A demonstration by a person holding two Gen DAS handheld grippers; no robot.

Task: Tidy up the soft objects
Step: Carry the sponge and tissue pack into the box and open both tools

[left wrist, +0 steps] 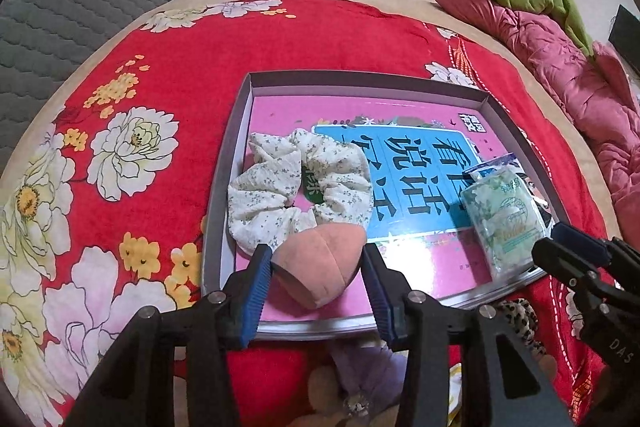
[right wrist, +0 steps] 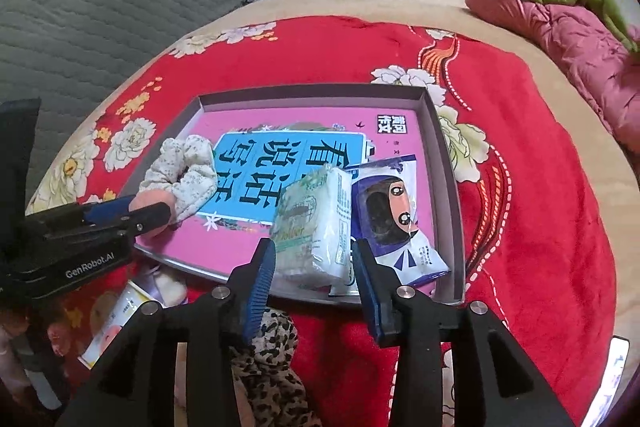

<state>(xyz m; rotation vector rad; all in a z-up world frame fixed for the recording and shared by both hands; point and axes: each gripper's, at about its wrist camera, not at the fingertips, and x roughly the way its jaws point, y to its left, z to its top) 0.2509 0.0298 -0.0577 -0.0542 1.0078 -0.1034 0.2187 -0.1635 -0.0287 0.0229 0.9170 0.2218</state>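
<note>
Both your grippers are over the tray (left wrist: 236, 131) on the red blanket (left wrist: 168, 39). Your left gripper (left wrist: 318, 267) straddles the pink plush (left wrist: 320, 267) at the tray's 7 o'clock corner; the left pad brushes it, the right pad stands just clear, so the jaws are partly open and not clamping. The scrunchie (left wrist: 296, 195) sits just beyond, at 12 o'clock from the plush and touching it.

Your right gripper (right wrist: 314, 267) brackets the tissue pack (right wrist: 316, 223), which is near the tray's 5 o'clock edge and leaning on the cartoon pouch (right wrist: 396, 215). Those jaws are part open too, with a sliver of daylight on either side, so I'd call that pack set down.

Handling, as I judge it: the plush will be light and squashy, so take it across its fat middle, not the tapered tip. The tissue pack's film looks slick; pinch its broad faces. The scrunchie you'd grab anywhere on the ring.

A leopard cloth (right wrist: 268, 355) lies outside the tray, at 6 o'clock under your right gripper. It looks floppy; bunch it at the centre.
</note>
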